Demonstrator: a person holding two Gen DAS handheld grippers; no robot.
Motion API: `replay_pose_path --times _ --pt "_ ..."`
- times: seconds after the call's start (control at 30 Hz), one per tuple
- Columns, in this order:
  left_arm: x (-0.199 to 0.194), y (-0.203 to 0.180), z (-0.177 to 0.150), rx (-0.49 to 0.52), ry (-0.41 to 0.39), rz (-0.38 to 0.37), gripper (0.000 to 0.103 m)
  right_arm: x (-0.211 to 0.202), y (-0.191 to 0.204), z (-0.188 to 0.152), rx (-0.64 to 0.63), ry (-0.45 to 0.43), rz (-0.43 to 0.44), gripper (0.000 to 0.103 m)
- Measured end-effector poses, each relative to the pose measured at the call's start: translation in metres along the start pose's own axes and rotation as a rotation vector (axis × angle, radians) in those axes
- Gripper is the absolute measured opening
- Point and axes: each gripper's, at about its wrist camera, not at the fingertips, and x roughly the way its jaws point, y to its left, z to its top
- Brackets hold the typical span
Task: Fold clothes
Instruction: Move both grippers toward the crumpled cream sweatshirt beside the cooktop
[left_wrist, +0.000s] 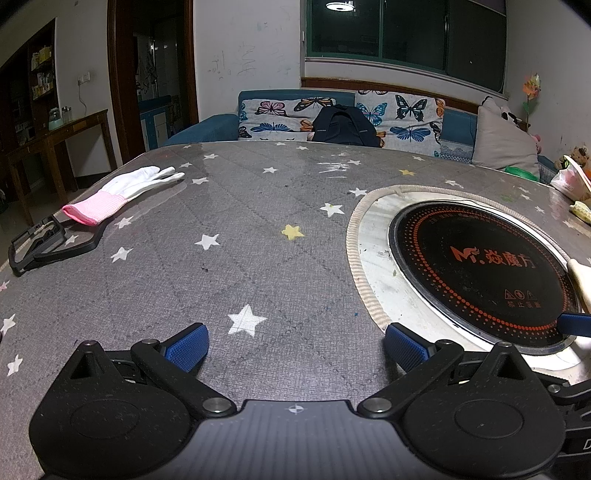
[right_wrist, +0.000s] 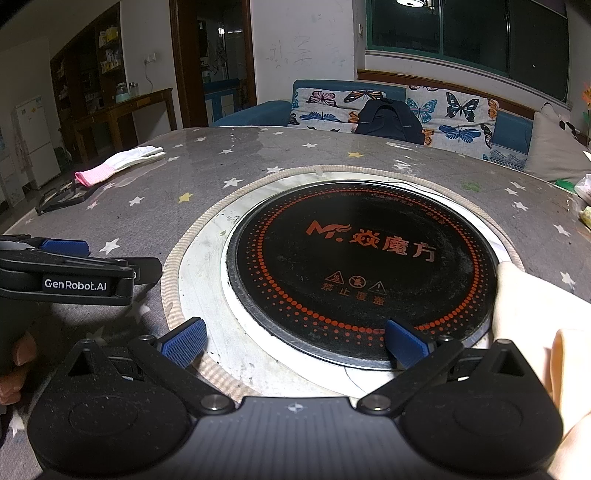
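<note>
A pale cream cloth garment (right_wrist: 535, 314) lies at my right, its edge overlapping the rim of the round black induction hob with orange dots (right_wrist: 362, 266) set in the grey star-printed table cover (left_wrist: 221, 258). My right gripper (right_wrist: 295, 341) hovers over the hob with its blue pads wide apart, holding nothing. My left gripper (left_wrist: 295, 345) is spread just as wide above the cover, empty. A white glove with a pink cuff (left_wrist: 122, 192) lies far off to the left.
</note>
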Motion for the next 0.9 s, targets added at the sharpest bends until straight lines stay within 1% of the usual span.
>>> replay_pose_path --times 0.23,0.37,0.5,0.57,0.63,0.8,0.9 --pt "-0.007 -0.002 0.007 -0.004 0.008 0.000 0.103 0.000 0.002 -0.002 0.006 0.000 0.005 0.103" --pt "-0.012 -0.002 0.009 -0.004 0.020 -0.011 0.103 -0.007 0.000 -0.002 0.024 0.012 0.042 0.103" --pt "-0.024 -0.007 0.008 -0.004 0.023 -0.026 0.103 -0.027 0.003 -0.001 0.014 -0.021 0.043 0.103" --pt "-0.032 -0.010 0.007 0.002 0.027 -0.034 0.103 -0.044 0.003 -0.001 0.000 -0.042 0.043 0.103" --pt "-0.038 -0.015 0.007 0.012 0.046 -0.056 0.103 -0.061 0.001 -0.004 -0.005 -0.060 0.040 0.103" --pt "-0.061 -0.033 0.003 0.038 0.056 -0.117 0.103 -0.102 -0.007 -0.018 0.011 -0.089 0.024 0.103" --pt "-0.073 -0.049 0.002 0.056 0.076 -0.183 0.103 -0.124 -0.013 -0.030 0.023 -0.095 0.002 0.103"
